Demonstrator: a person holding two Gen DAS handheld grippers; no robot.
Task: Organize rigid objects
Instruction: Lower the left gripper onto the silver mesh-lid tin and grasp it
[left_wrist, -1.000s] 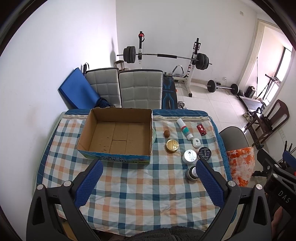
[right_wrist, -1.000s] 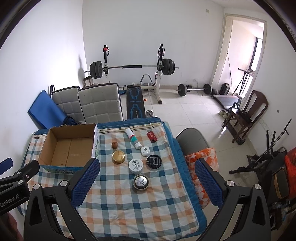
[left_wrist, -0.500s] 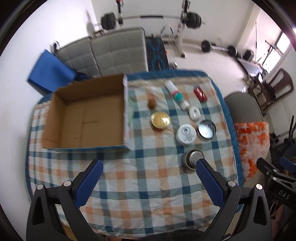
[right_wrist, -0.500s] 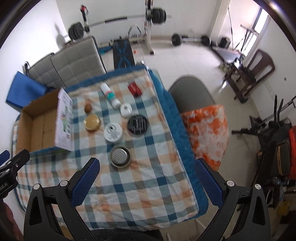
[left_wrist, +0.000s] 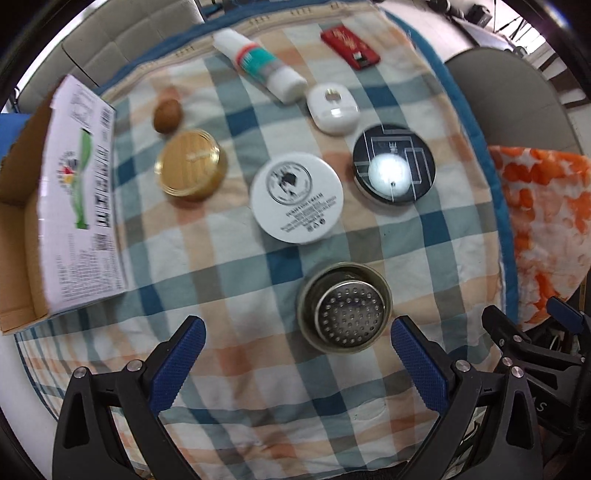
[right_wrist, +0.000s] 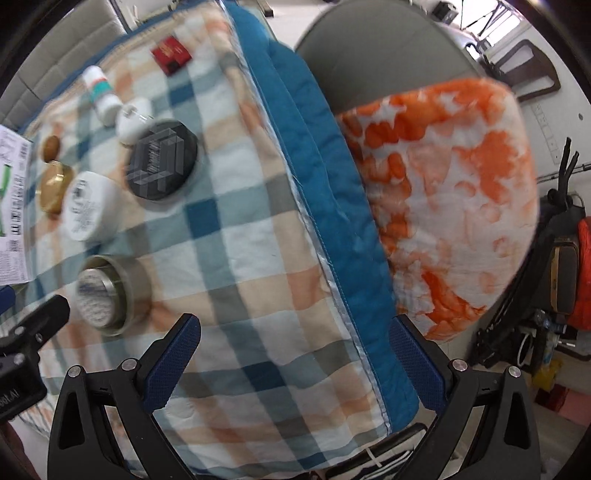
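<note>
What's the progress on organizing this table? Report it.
Done: nothing visibly; no item shows in the visible part of the cardboard box.

In hand: nothing. The left claw is open, low over the perforated metal tin; the right claw is open over the cloth's edge.

Left: the metal tin, white jar, black disc, gold tin, tube, red case, white pod and brown nut.

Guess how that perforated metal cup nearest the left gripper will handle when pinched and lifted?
The perforated metal cup looks rigid, so it probably won't deform under the fingers. Its smooth steel wall may be slippery against the pads. It sits squat and wide on the checked cloth, so tipping seems unlikely; laid on its side, it would likely roll.
</note>
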